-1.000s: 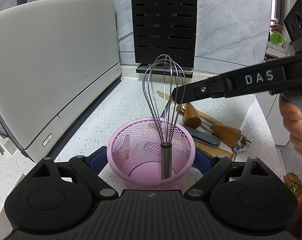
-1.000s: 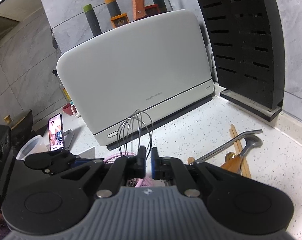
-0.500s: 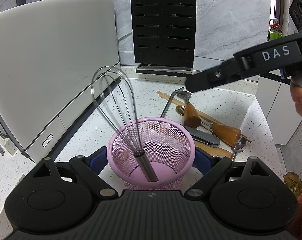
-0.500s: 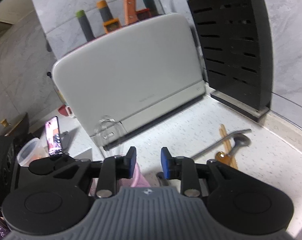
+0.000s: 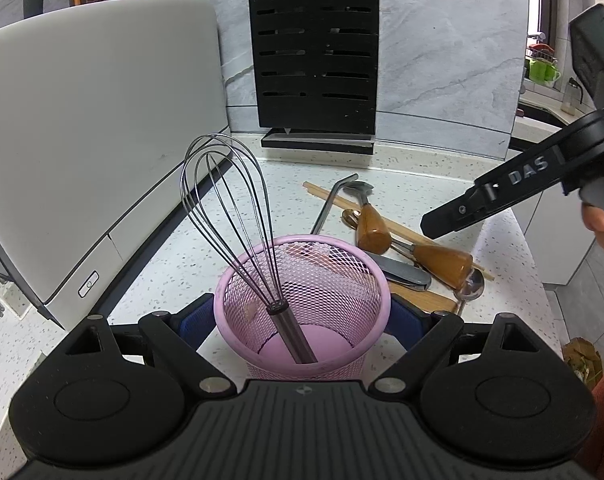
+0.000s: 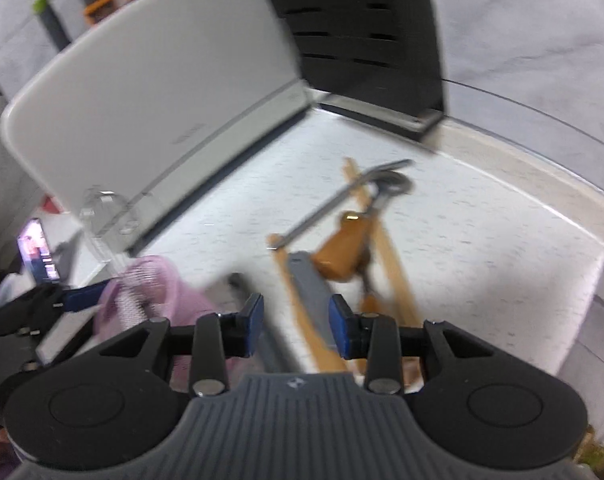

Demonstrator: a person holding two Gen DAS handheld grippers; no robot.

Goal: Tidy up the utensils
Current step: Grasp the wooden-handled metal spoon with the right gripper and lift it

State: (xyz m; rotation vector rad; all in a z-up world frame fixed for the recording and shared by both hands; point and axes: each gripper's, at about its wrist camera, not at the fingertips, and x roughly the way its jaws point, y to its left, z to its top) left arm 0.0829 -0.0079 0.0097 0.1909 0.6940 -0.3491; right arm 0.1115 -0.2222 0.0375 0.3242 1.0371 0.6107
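A pink mesh cup [image 5: 302,308] sits on the speckled counter, clamped between the blue pads of my left gripper [image 5: 302,320]. A metal whisk [image 5: 238,216] stands in it, handle down, leaning left. Behind the cup lies a pile of utensils: two wooden-handled tools [image 5: 372,226], chopsticks, a spoon [image 5: 470,286] and a bent metal straw [image 5: 330,204]. My right gripper [image 6: 296,324] is open and empty, above the pile [image 6: 342,256]; it also shows in the left wrist view [image 5: 434,226]. The right wrist view is blurred.
A large white appliance [image 5: 82,140] stands at the left. A black slotted knife block [image 5: 316,60] stands at the back against the marble wall. The counter's edge runs along the right [image 5: 534,264]. A phone [image 6: 36,248] lies left of the cup.
My right gripper let go of the whisk, which tipped left and settled in the cup. The right gripper opened wider and swung right and down over the utensil pile.
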